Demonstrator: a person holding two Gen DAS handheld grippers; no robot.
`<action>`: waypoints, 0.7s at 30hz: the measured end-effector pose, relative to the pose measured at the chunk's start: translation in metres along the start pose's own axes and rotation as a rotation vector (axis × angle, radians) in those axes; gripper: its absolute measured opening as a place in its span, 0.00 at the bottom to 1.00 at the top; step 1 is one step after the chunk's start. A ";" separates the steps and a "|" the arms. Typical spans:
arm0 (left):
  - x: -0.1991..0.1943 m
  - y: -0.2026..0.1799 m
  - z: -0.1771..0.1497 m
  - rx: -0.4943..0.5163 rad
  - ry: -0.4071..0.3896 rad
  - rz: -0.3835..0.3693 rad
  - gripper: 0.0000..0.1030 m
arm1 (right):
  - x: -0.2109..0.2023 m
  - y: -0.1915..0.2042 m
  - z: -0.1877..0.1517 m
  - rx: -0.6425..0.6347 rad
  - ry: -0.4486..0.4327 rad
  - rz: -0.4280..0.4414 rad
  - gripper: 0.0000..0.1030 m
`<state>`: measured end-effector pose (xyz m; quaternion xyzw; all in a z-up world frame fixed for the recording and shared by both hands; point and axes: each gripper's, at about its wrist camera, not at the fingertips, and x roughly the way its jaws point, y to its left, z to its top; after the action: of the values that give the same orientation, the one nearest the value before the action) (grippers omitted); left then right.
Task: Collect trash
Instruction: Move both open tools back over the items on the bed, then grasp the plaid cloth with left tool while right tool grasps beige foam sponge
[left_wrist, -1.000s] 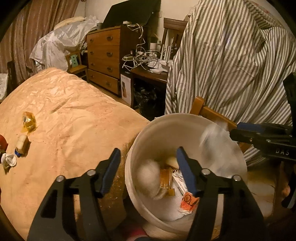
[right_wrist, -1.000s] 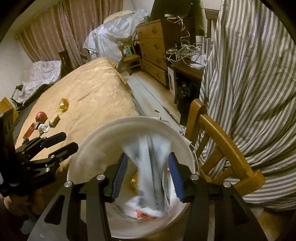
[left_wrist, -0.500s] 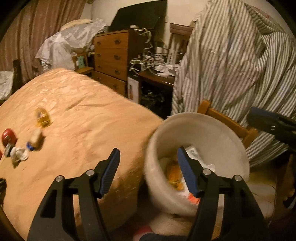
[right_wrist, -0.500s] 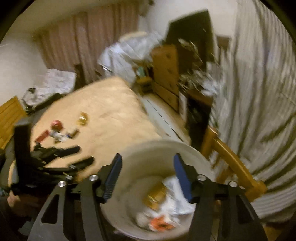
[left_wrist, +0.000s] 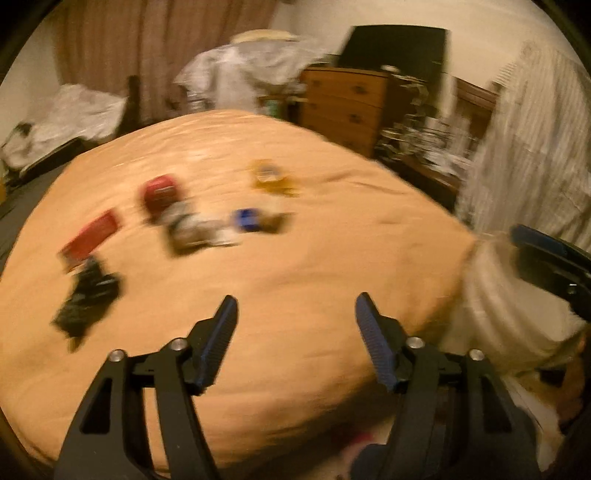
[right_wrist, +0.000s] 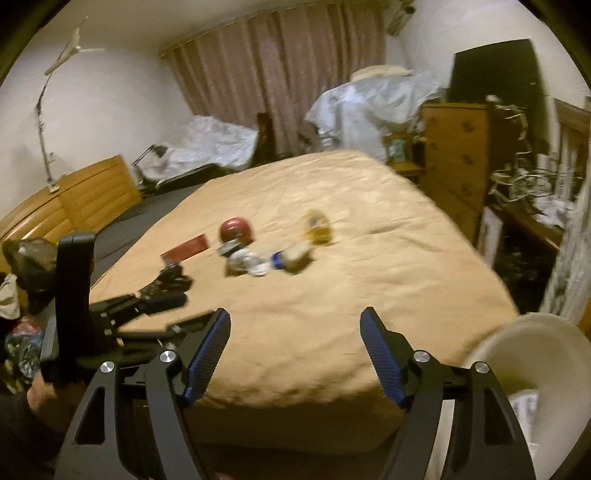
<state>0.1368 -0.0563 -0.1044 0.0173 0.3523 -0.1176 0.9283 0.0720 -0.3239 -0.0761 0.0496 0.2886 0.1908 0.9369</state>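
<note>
Left gripper (left_wrist: 295, 310): ribbed blue pads apart, nothing between them; the jaws have just been opening. Right gripper (right_wrist: 295, 321): pads likewise apart and empty, jaws also just opening. Both hang over the near edge of the bed (right_wrist: 332, 295), covered in wrinkled tan fabric. The trash lies mid-bed: a round red item (right_wrist: 236, 229), a flat red wrapper (right_wrist: 186, 249), crumpled clear plastic (right_wrist: 249, 264), a blue-capped piece (right_wrist: 291, 258), a yellow wrapper (right_wrist: 317, 228). A smooth white bucket (right_wrist: 528, 354) stands at the bed's near right corner.

Two claws (right_wrist: 295, 347), one bucket (right_wrist: 532, 354), one bed (right_wrist: 332, 295).
</note>
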 end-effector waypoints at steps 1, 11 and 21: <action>-0.001 0.019 -0.001 -0.017 0.002 0.026 0.67 | 0.005 0.006 0.000 -0.005 0.007 0.012 0.72; 0.011 0.185 -0.004 -0.149 0.025 0.227 0.82 | 0.099 0.047 0.003 0.015 0.126 0.100 0.73; 0.055 0.223 -0.002 -0.124 0.075 0.214 0.82 | 0.230 0.007 0.044 0.200 0.219 0.102 0.62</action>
<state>0.2272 0.1487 -0.1533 0.0019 0.3893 0.0048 0.9211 0.2692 -0.2279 -0.1579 0.1362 0.4037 0.2128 0.8793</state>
